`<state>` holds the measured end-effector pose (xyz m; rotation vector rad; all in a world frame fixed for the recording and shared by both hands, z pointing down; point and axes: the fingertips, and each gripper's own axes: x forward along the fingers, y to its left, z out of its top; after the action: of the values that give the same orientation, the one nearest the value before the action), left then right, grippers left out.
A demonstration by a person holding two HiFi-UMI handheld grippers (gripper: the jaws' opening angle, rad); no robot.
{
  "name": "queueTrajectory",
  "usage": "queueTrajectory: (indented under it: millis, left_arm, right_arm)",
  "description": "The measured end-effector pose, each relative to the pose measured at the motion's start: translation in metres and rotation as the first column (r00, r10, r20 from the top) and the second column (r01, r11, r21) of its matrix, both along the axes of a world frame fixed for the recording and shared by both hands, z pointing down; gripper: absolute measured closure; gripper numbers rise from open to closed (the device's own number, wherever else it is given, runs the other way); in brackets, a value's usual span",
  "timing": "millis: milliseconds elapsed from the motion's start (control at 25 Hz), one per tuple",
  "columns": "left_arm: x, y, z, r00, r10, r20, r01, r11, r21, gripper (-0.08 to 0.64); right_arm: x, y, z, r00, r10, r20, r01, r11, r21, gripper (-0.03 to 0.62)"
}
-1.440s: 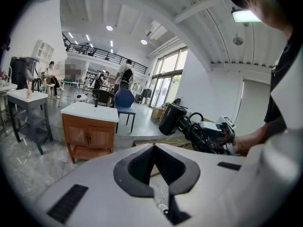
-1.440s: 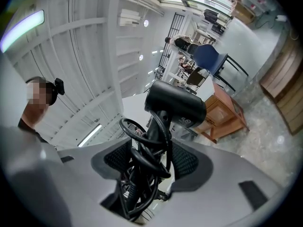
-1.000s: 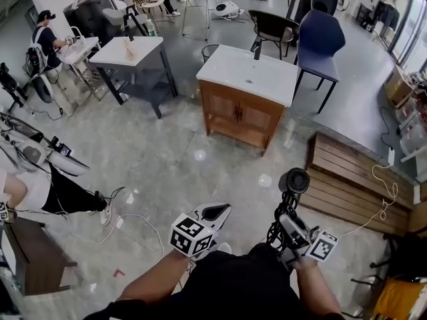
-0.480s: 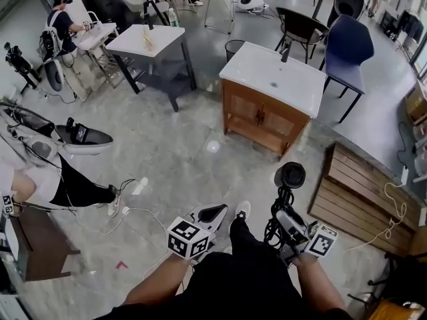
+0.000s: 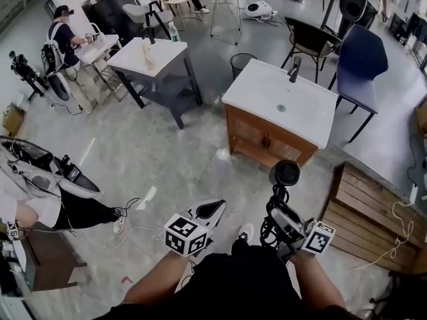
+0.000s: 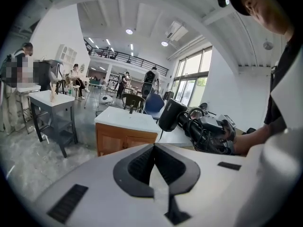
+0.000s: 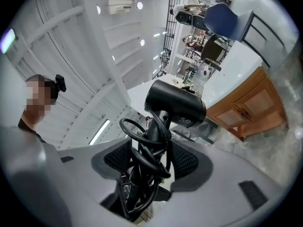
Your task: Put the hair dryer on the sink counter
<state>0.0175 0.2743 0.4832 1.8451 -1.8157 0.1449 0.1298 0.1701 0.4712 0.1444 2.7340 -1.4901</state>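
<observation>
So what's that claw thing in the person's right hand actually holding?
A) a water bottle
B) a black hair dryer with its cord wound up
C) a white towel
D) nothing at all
B: the right gripper has its jaws shut on the handle of the black hair dryer, with the cord looped around that handle.

Both forearms reach forward and low, side by side. The left gripper (image 5: 212,209) points ahead with its jaws pressed together, nothing between them. The right gripper (image 5: 279,213) points ahead too, its jaws clamped on the handle of the hair dryer (image 5: 287,173).
</observation>
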Motion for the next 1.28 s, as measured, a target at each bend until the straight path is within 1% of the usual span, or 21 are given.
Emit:
queueTrajectory:
  millis: [120,240,400,560,680,800,960,1120,1280]
  left_arm:
    - [-0.026,-0.041,-0.006,1.000,0.014,0.027,-0.014,1.000,0.007,0.560]
    - [-0.039,-0.076,-0.006,0.999,0.034,0.034,-0.034,0.999,0.007,0.560]
    - [-0.051,-0.109,0.000,0.999,0.049,0.021,-0.049,0.999,-0.004,0.560]
    - [-0.054,-0.127,0.012,0.996,0.088,0.029,-0.087,0.995,-0.044,0.560]
    - [-0.061,-0.141,0.021,0.994,0.109,0.013,-0.108,0.992,-0.071,0.560]
    - [-0.071,-0.166,0.026,0.990,0.142,0.008,-0.141,0.987,-0.076,0.560]
    - [-0.090,-0.211,0.026,0.977,0.213,0.013,-0.212,0.976,-0.053,0.560]
    - [-0.109,-0.254,0.025,0.954,0.299,0.013,-0.299,0.954,-0.035,0.560]
    - [-0.146,-0.298,0.018,0.926,0.377,0.011,-0.377,0.926,-0.029,0.560]
  right_arm:
    - [-0.029,-0.036,-0.005,1.000,-0.001,0.027,0.001,1.000,0.022,0.348]
    - [-0.045,-0.066,-0.007,0.999,0.011,0.040,-0.012,0.999,0.038,0.348]
    - [-0.062,-0.094,0.001,1.000,0.006,0.010,-0.006,0.998,0.059,0.349]
    - [-0.066,-0.113,0.009,1.000,0.014,-0.015,-0.013,0.999,0.048,0.349]
    - [-0.068,-0.131,0.015,0.999,0.038,-0.032,-0.037,0.999,0.040,0.349]
    - [-0.073,-0.153,0.016,0.997,0.078,-0.028,-0.077,0.996,0.040,0.349]
    - [-0.085,-0.185,0.018,0.989,0.149,-0.023,-0.147,0.987,0.057,0.349]
    - [-0.099,-0.217,0.023,0.970,0.235,-0.054,-0.232,0.970,0.069,0.350]
    - [-0.124,-0.252,0.020,0.938,0.337,-0.082,-0.333,0.941,0.064,0.350]
